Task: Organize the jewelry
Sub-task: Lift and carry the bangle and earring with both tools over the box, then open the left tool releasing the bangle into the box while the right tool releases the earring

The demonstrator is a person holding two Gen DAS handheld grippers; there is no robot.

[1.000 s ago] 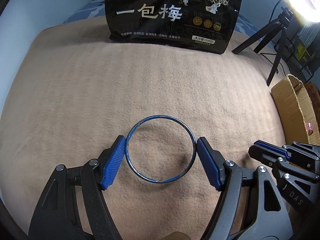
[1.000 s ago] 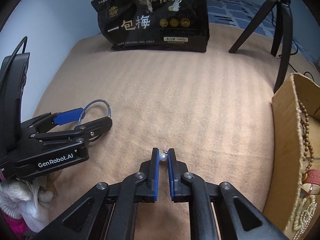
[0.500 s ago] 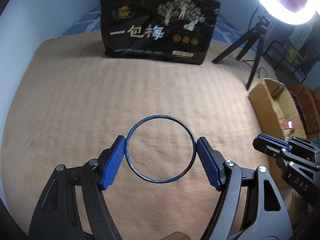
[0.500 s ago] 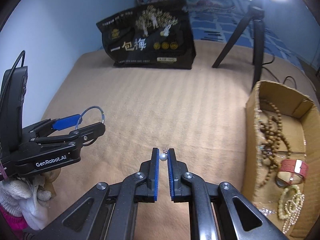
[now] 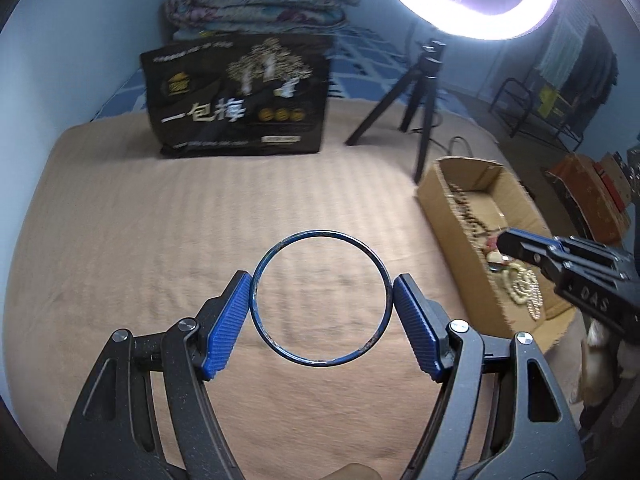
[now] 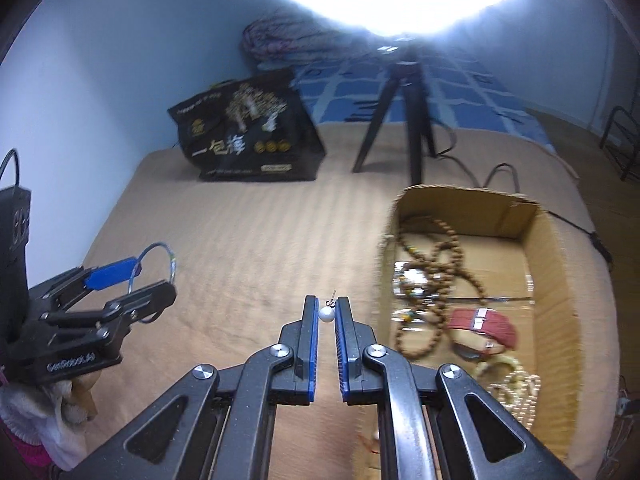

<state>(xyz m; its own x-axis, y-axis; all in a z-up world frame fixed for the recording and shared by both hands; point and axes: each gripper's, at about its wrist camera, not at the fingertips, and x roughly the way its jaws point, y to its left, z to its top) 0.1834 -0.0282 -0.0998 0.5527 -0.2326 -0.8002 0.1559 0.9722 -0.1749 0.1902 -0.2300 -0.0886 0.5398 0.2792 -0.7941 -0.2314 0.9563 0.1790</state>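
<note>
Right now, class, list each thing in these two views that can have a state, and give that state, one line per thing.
left gripper: shut on the blue bangle, held above the blanket
blue bangle: gripped at both sides
right gripper: shut on the pearl earring
pearl earring: pinched between the pads
cardboard box: open, jewelry inside
ring light: switched on
black bag: standing upright

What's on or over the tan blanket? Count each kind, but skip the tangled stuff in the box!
Tools: 2 (left tool, right tool)
Blue bangle: 1, held in the left tool
Pearl earring: 1, held in the right tool
Cardboard box: 1
Black bag: 1
Tripod: 1
Black cable: 1
Total: 8
</note>
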